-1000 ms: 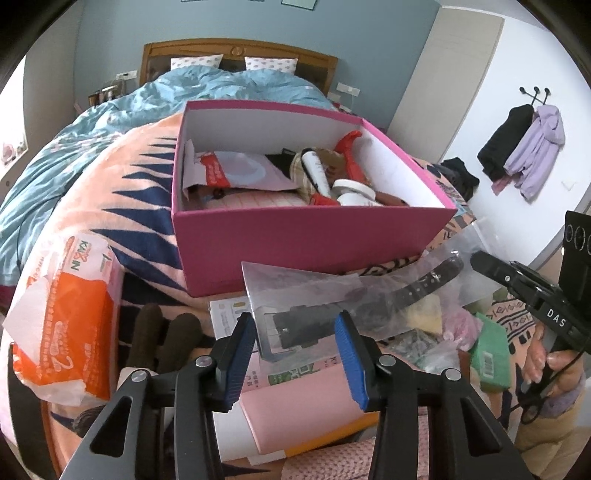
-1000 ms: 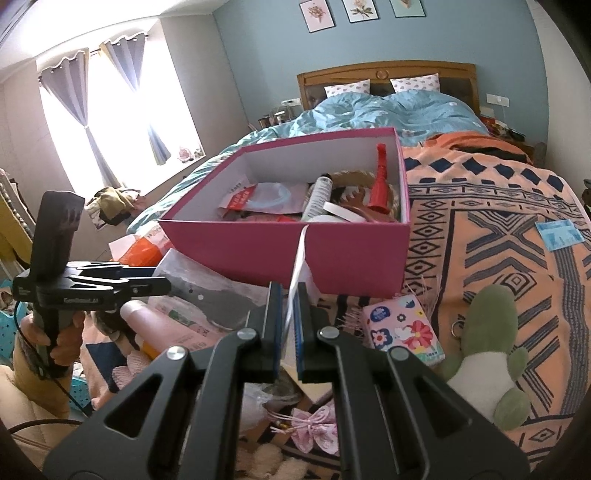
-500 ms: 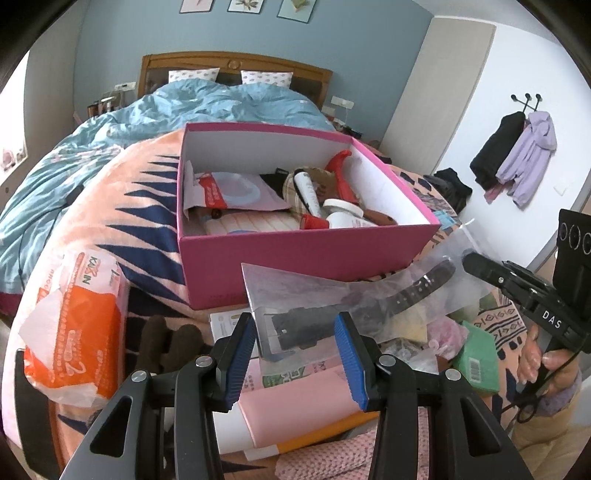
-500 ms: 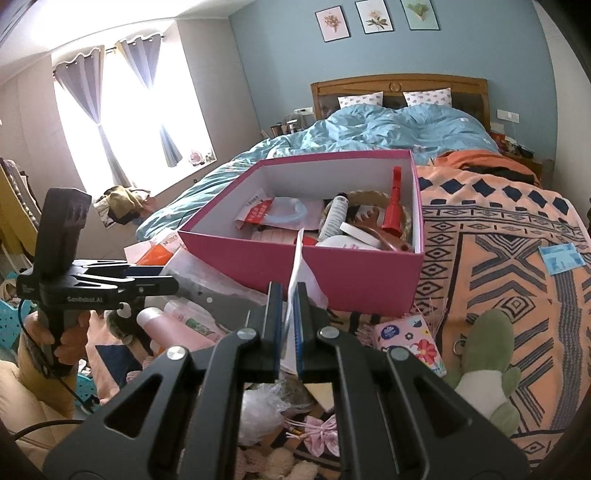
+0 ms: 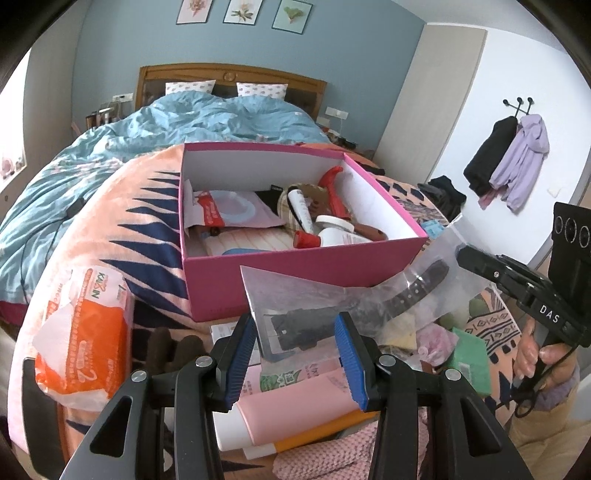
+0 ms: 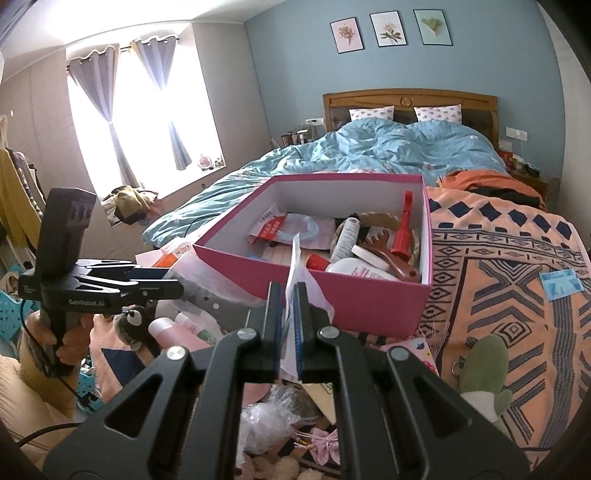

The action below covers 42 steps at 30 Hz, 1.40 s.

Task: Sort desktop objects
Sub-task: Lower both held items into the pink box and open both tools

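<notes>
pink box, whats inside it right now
The pink box holds a red-and-white packet, white tube, red bottle and white jar. Anything beneath them is covered.

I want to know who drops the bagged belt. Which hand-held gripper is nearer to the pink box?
Right. The right hand-held gripper, shut on the bagged belt, sits at the pink box's front wall; the left hand-held gripper is open, farther back.

left tool (image 5: 295, 354): fingers spread wide, nothing gripped | right tool (image 6: 290, 321): fingers nearly together, clamped

One pink box (image 5: 295, 273), two pillows (image 5: 190, 87), three framed pictures (image 6: 388, 28), two curtains (image 6: 96, 107).
</notes>
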{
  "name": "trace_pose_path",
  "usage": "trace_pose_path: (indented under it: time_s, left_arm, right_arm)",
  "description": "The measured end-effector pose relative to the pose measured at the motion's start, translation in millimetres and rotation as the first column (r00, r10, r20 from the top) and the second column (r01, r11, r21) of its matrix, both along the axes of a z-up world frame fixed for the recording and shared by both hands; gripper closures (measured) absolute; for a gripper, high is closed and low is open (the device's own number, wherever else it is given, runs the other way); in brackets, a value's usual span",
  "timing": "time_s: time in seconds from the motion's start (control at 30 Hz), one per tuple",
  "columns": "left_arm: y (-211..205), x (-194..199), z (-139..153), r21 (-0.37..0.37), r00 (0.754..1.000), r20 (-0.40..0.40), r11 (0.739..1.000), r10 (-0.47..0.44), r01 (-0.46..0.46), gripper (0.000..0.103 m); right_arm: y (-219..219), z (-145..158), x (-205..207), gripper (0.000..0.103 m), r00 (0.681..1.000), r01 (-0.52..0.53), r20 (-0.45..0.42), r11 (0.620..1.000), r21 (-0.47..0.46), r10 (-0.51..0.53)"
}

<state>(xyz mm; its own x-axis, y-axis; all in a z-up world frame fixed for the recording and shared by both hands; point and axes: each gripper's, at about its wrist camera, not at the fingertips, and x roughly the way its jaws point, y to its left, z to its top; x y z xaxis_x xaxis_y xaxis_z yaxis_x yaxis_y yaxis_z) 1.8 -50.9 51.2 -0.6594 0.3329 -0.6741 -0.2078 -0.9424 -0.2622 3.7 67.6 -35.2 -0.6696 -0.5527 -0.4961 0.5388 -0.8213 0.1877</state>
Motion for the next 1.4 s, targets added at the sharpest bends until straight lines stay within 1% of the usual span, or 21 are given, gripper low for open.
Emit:
trace_pose_path:
  time_s: [0.93, 1.4]
  left_arm:
    - [-0.6, 7.8, 25.4, -0.017, 0.997, -0.074, 1.0, -0.005, 0.004, 0.059]
    - [-4.2, 5.1, 36.8, -0.021, 0.994, -0.106, 1.0, 0.009, -0.011, 0.059]
  right_arm:
    - [-11.3, 28.0, -2.2, 0.096, 0.996, -0.044, -0.075, 0.999, 0.019, 0.045]
    - [-17.6, 39.8, -6.3, 0.096, 0.992, -0.059, -0.112, 0.998, 0.038, 0.063]
